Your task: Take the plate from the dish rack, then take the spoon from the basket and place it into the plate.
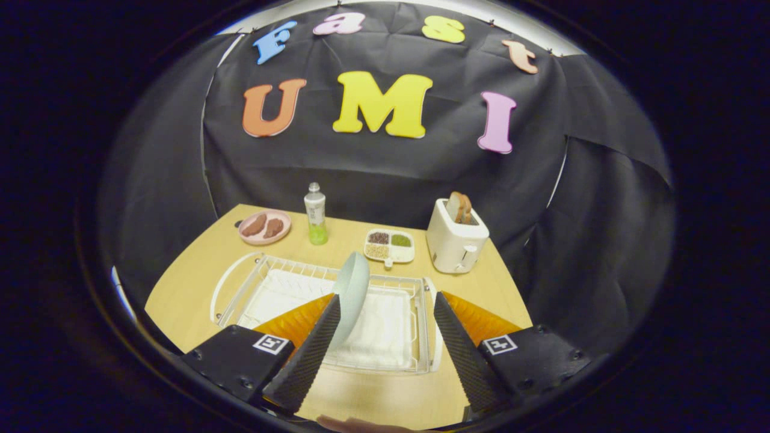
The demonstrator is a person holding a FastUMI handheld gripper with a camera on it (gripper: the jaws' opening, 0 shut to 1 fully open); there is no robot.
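While you hover here:
Tool point(385, 328): fingers spread wide, gripping nothing.
Plate point(351, 294): stands on edge in the dish rack point(415, 313), touching your left finger; likely stiff, slick, breakable, so pinch its upper rim.
Surface point(198, 288): pale wood; toaster point(457, 237) and bottle point(315, 213) beyond.

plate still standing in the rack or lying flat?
Standing on edge. The plate rises upright from the dish rack, right beside one finger of the open hand-held gripper, which has not closed on it.
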